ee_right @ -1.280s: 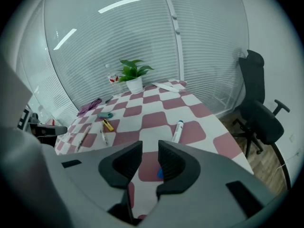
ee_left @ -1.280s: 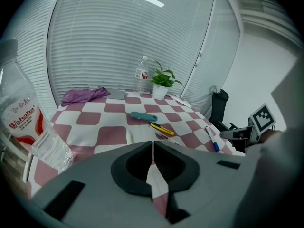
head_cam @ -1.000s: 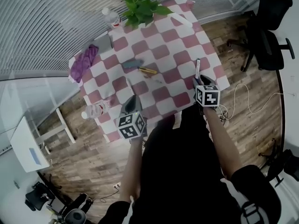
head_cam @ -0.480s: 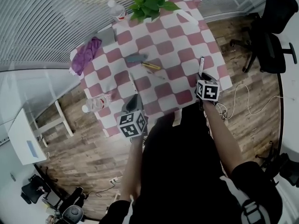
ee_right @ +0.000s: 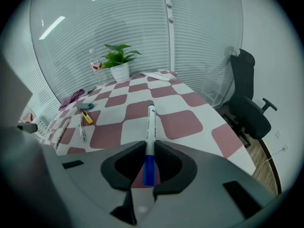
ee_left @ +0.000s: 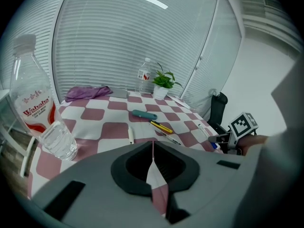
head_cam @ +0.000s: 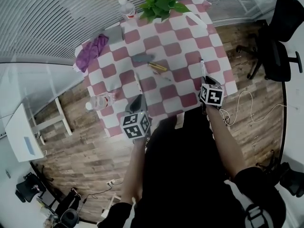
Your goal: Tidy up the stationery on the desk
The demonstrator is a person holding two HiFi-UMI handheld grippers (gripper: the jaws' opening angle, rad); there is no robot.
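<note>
Item: white marker pen with blue cap (ee_right: 151,127), near right edge of red-and-white chequered desk (ee_right: 185,122). My right gripper (ee_right: 149,151) jaws, just closing, pinch it for removal. My left gripper (ee_left: 153,151): closed, empty.

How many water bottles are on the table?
2: one clear plastic water bottle beside the green potted plant, another at the left edge of the checkered table. None seems hidden.

Water bottle (ee_left: 34,104): "Wahaha" is printed in red on its label; smaller print below cannot be read.
</note>
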